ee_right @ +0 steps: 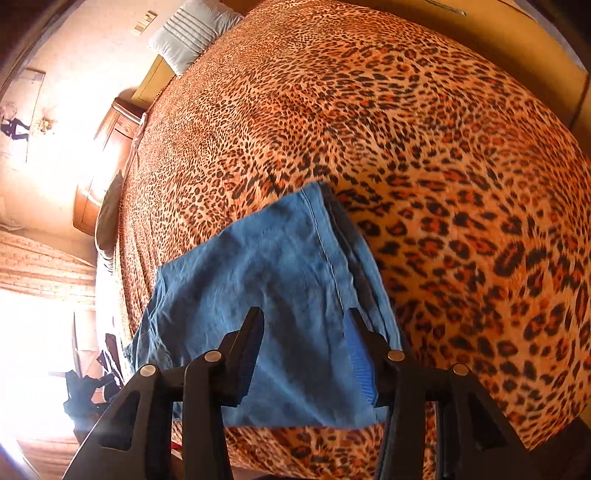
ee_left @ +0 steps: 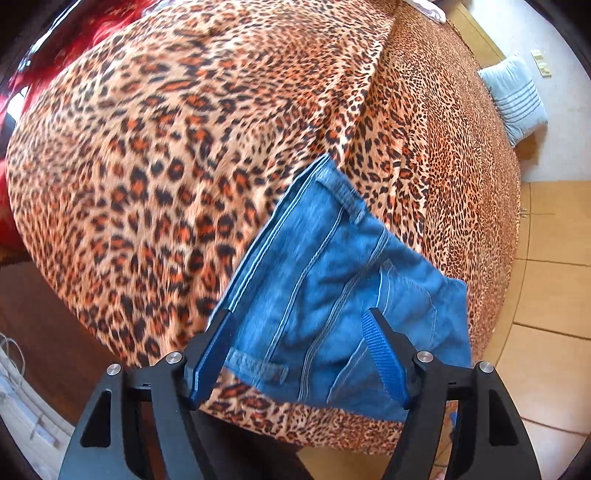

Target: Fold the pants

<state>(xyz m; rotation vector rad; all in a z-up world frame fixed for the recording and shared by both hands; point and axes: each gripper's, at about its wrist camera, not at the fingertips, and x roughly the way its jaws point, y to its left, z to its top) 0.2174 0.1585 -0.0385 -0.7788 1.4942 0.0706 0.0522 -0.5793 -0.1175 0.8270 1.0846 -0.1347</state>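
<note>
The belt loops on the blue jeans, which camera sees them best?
The left wrist view. It looks at the waistband end of the jeans, where one belt loop and another show beside the seams. The right wrist view shows only plain folded denim with one stitched seam, no loops.

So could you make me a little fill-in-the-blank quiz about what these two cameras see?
1. The folded jeans are made of blue ____.
2. They lie on a bedspread with a ____ print.
3. The left gripper has its fingers ____, nothing pinched.
4. A striped ____ sits at the bed's far end.

Missing words: denim; leopard; open; pillow
</note>
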